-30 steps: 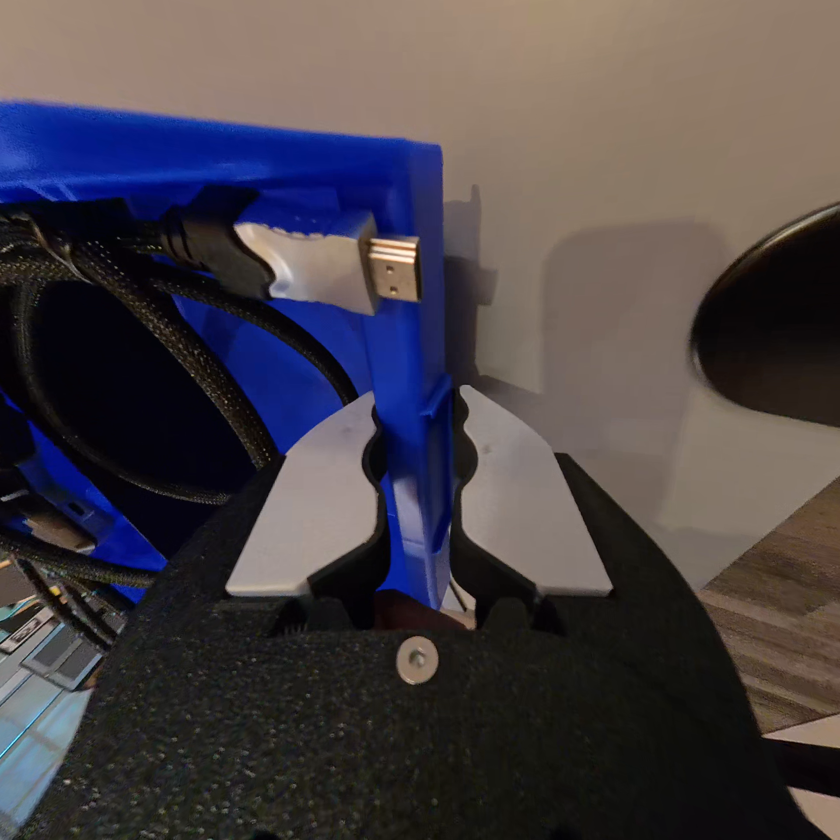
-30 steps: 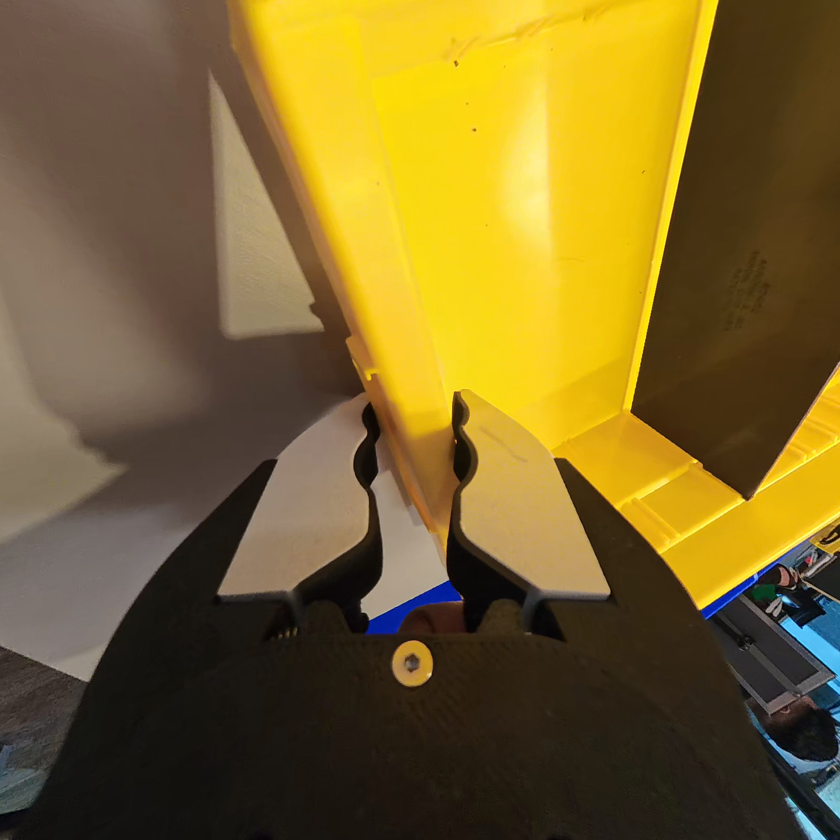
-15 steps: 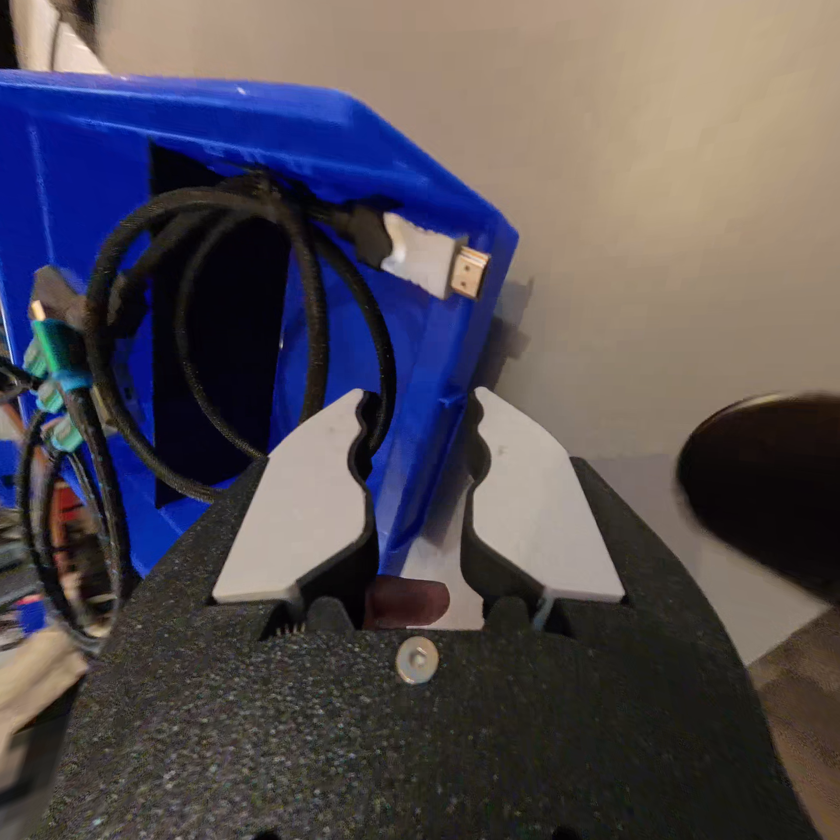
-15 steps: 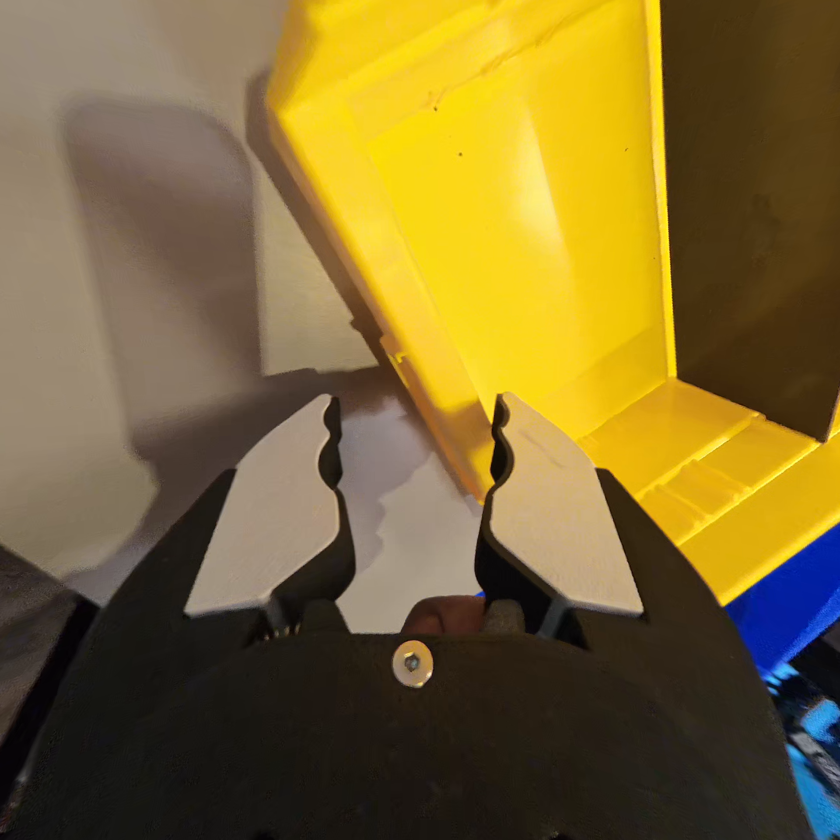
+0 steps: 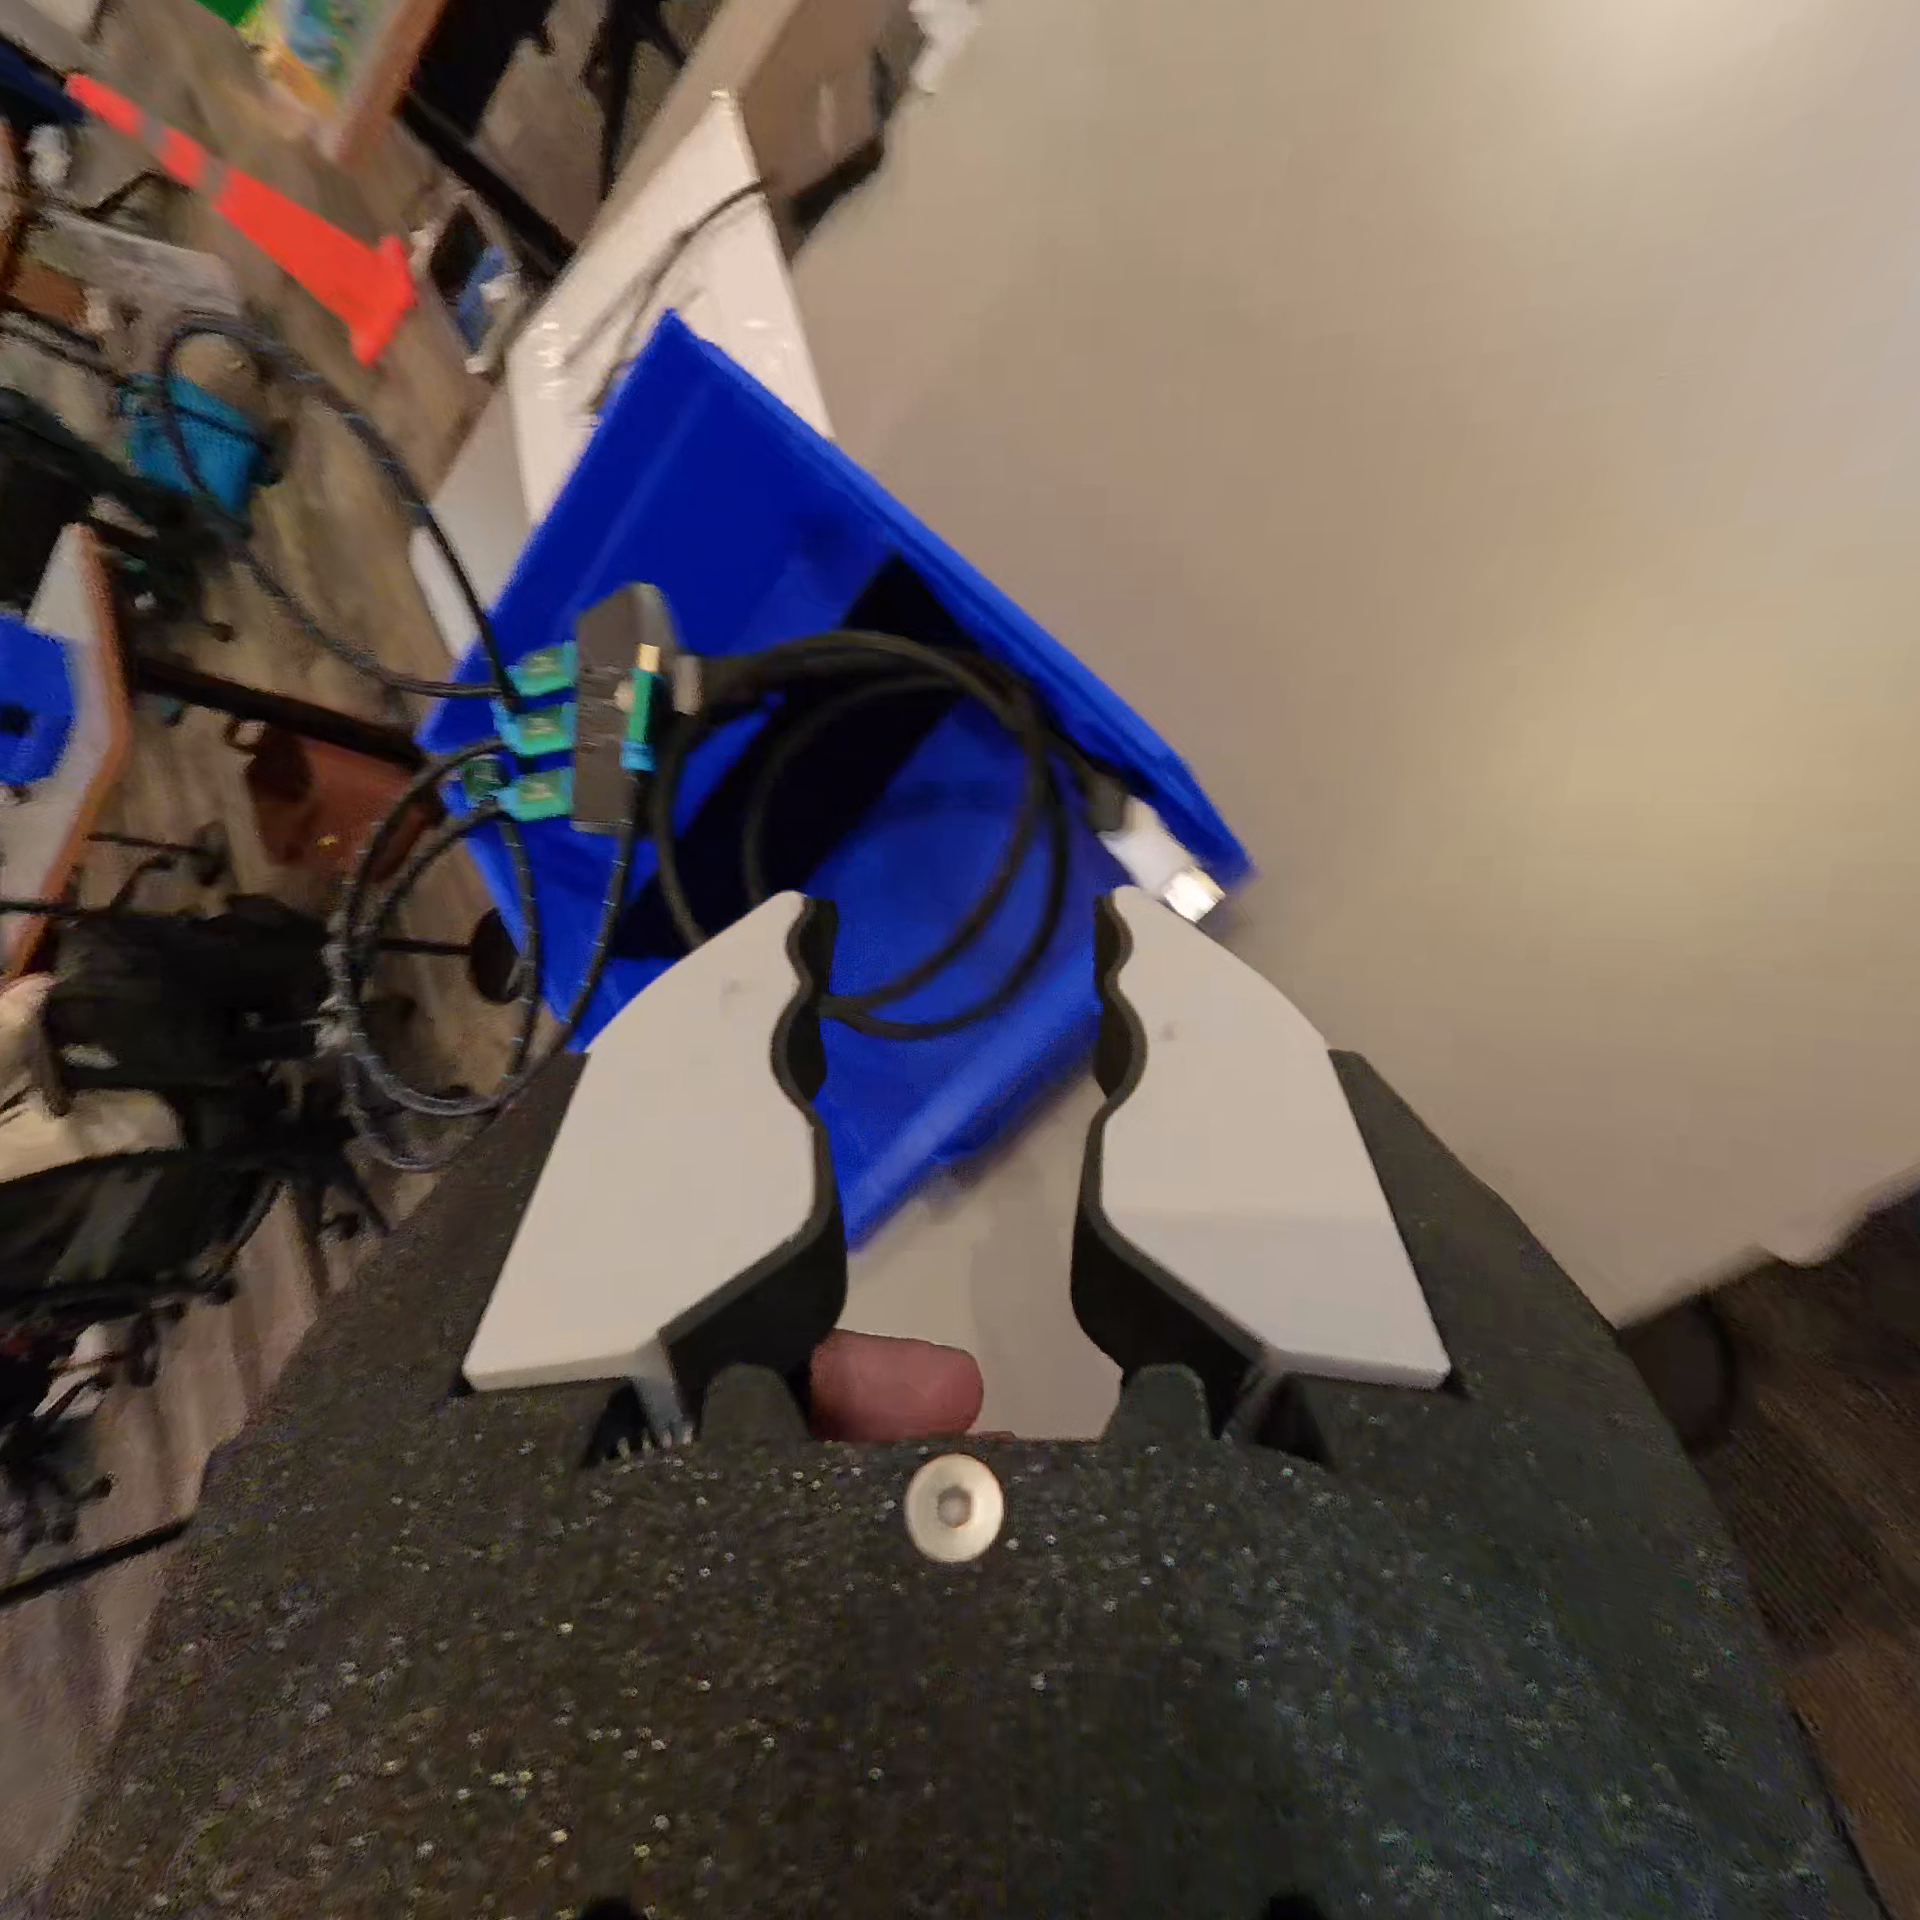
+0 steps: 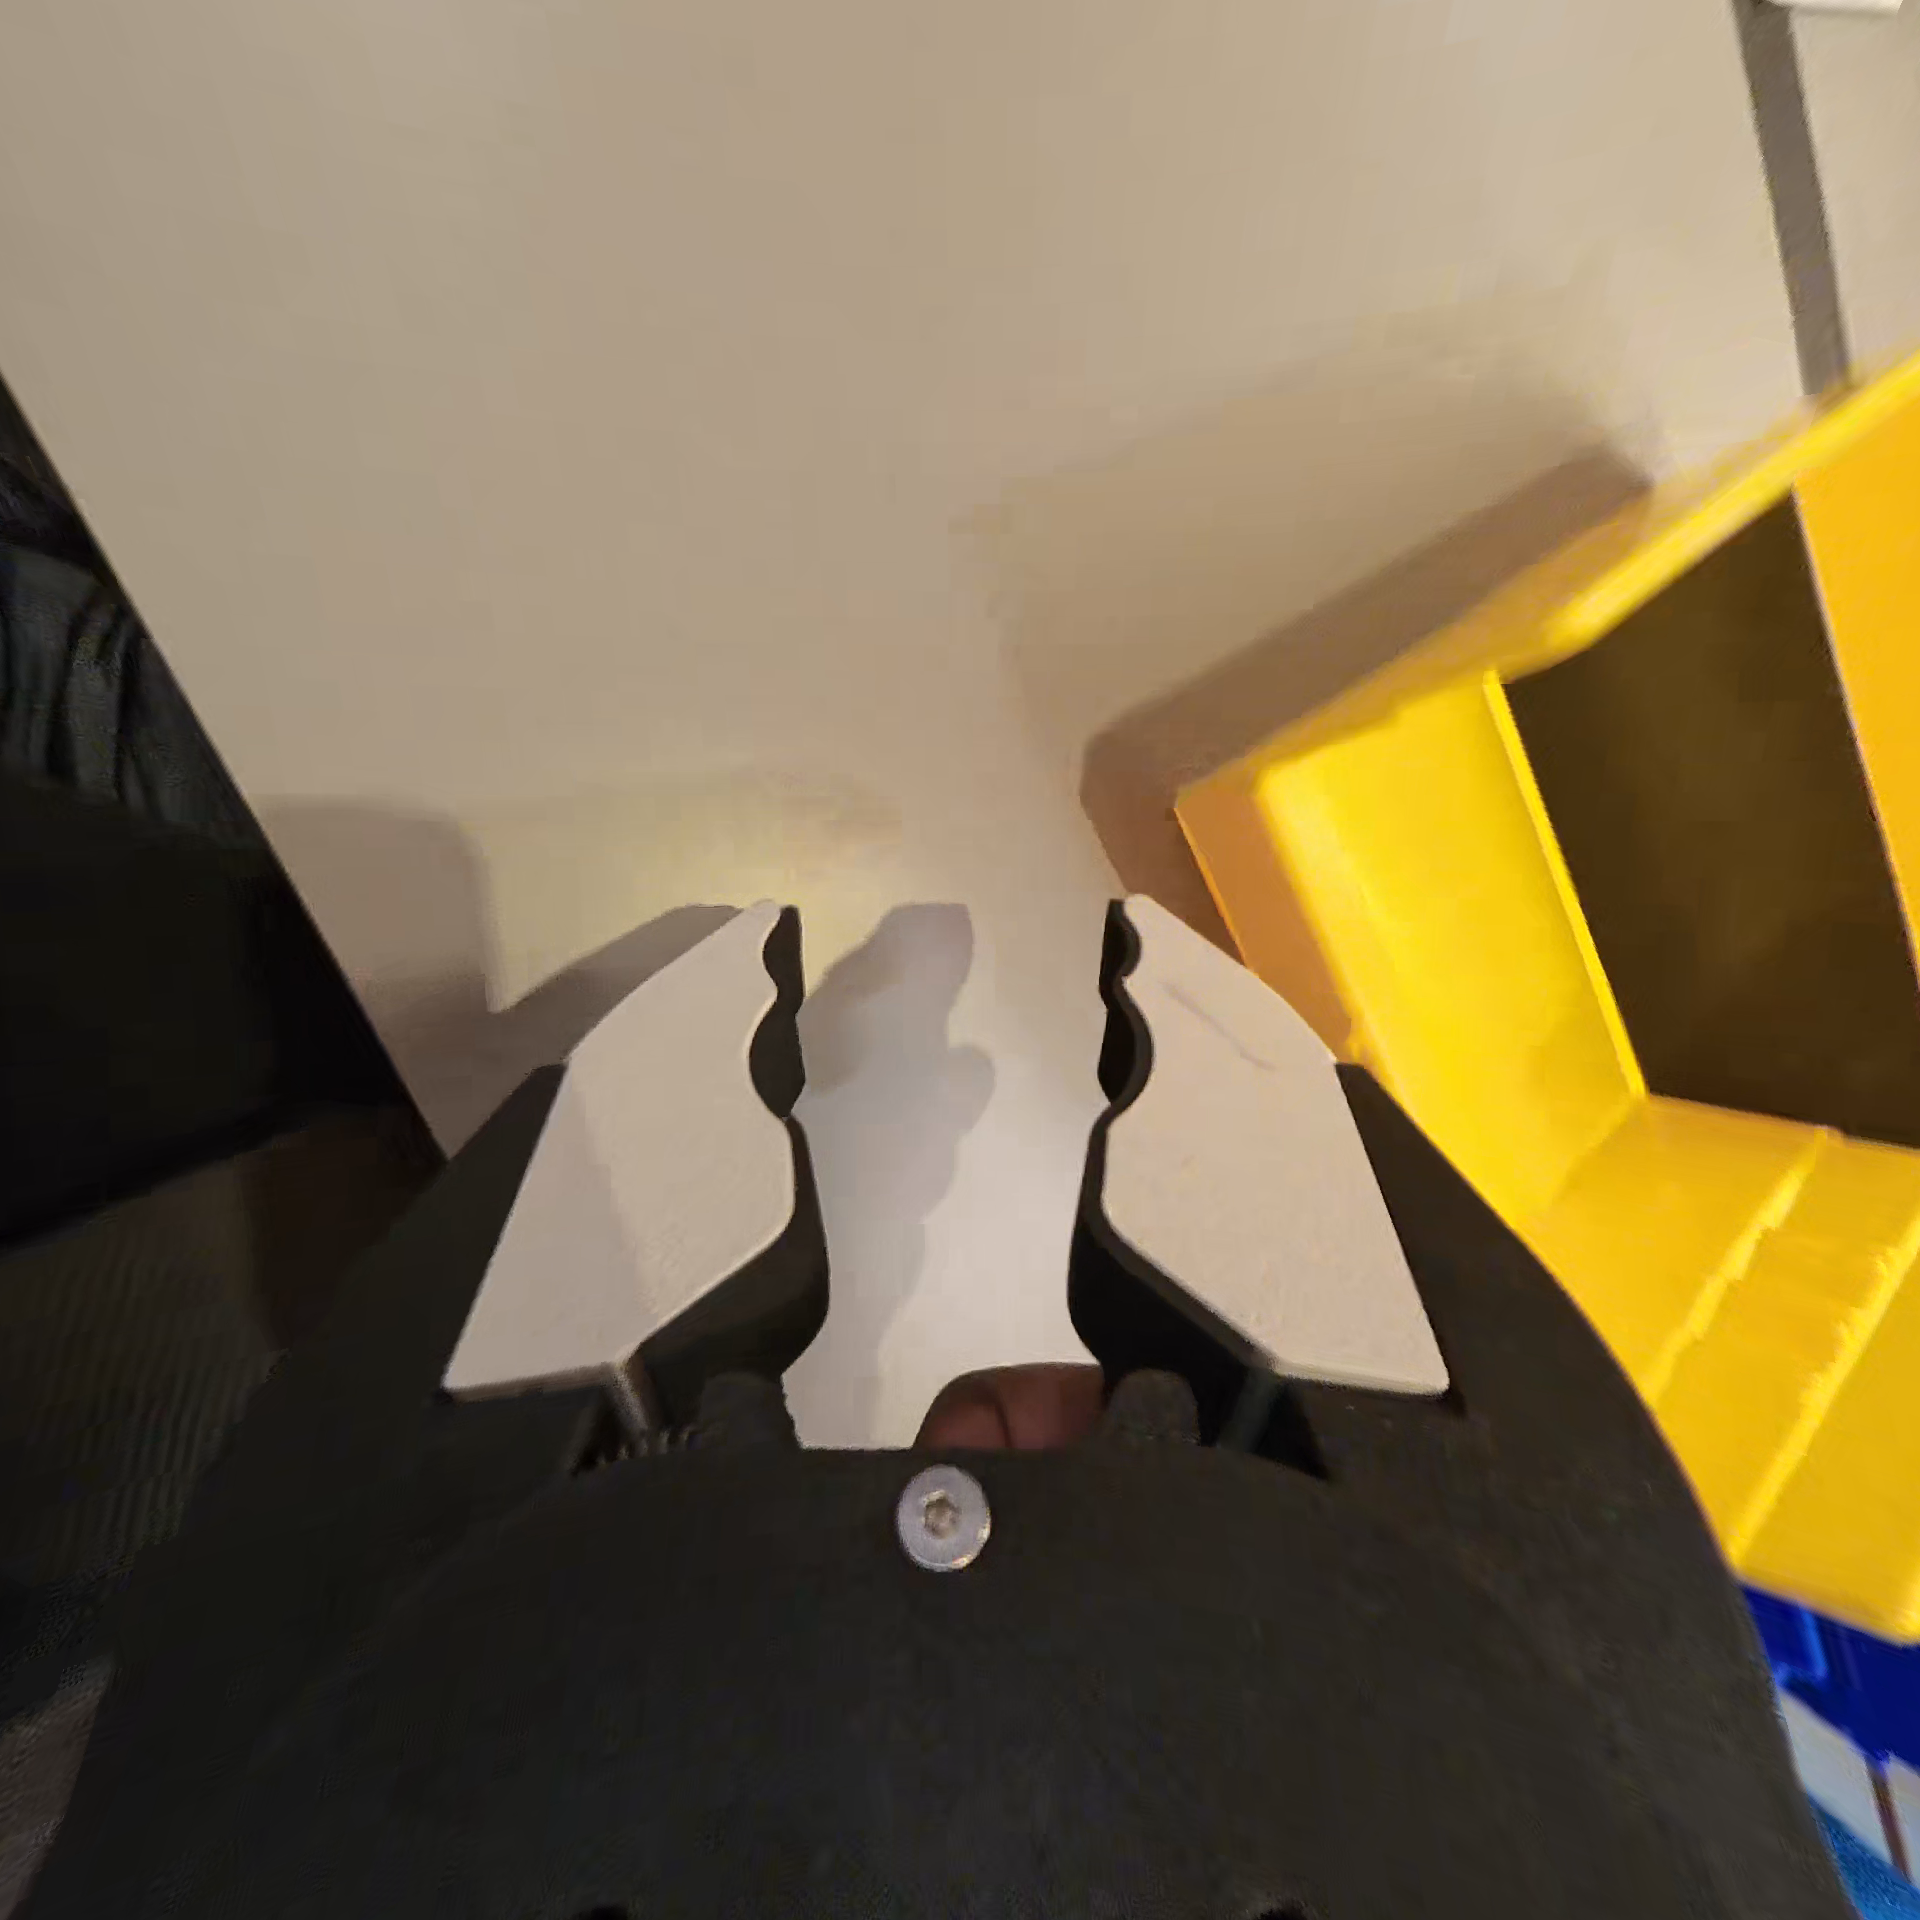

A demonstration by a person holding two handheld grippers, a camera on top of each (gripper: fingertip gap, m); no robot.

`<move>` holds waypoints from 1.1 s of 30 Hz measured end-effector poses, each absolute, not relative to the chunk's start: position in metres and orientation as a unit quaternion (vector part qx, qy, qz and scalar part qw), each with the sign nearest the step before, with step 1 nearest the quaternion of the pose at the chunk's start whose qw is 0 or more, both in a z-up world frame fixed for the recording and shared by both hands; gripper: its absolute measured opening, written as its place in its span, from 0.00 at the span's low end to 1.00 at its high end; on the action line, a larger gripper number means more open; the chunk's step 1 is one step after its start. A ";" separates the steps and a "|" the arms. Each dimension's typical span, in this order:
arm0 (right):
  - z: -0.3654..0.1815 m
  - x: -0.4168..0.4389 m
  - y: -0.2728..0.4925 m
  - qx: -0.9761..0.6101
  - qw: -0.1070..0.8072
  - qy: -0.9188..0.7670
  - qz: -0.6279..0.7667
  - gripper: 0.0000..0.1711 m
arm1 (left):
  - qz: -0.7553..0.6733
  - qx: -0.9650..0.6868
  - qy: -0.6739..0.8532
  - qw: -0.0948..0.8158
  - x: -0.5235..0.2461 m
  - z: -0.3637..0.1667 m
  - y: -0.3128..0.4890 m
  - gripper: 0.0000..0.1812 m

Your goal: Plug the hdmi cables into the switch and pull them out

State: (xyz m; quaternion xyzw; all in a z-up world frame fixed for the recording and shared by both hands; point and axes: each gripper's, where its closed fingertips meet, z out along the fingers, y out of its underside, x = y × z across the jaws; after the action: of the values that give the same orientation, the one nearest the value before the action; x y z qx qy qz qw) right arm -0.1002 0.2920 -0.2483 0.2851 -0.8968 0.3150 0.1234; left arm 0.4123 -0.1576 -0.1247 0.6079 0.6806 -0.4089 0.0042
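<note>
your left gripper (image 5: 954,935) is released, its jaws spread wide with nothing between them, and it points at the blue bin (image 5: 831,582), which sits on the white table (image 5: 1455,520) near its far edge. the switch (image 5: 613,717), a small grey box, sits at the bin's far rim. teal-ended hdmi cables (image 5: 535,727) are plugged into its left side, and their black braided leads trail off over the table edge toward the floor. another black cable (image 5: 1029,831) loops inside the bin, and its silver plug (image 5: 1164,868) lies loose at the bin's right corner, just beyond your right finger's tip. your right gripper (image 6: 954,935) is also released and empty, held over bare table. the yellow bin (image 6: 1455,935) sits just to its right; whether it touches the finger, you cannot tell.
</note>
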 end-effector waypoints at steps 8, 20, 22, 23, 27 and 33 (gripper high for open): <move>-0.257 -0.046 0.240 0.329 0.114 -0.867 0.358 0.31 | -0.443 0.485 0.744 0.122 0.405 -0.152 -0.275 0.41; -0.273 -0.031 0.208 0.355 0.083 -0.863 0.349 0.29 | -0.327 0.517 0.776 0.155 0.409 -0.196 -0.337 0.39; -0.274 -0.030 0.206 0.352 0.074 -0.863 0.354 0.29 | -0.296 0.509 0.799 0.121 0.411 -0.209 -0.338 0.37; -0.274 -0.030 0.206 0.351 0.071 -0.863 0.355 0.28 | -0.287 0.507 0.805 0.113 0.412 -0.213 -0.338 0.34; -0.274 -0.030 0.207 0.350 0.064 -0.863 0.359 0.27 | -0.273 0.519 0.797 0.148 0.427 -0.216 -0.344 0.10; -0.275 -0.030 0.207 0.348 0.058 -0.863 0.362 0.27 | -0.299 0.533 0.778 0.149 0.423 -0.194 -0.339 0.02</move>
State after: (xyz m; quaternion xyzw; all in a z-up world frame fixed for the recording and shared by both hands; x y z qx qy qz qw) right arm -0.0299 0.2071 -0.2747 0.3476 -0.8629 0.3622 0.0581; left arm 0.4227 -0.3389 -0.1945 0.5325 0.7776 -0.2993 0.1489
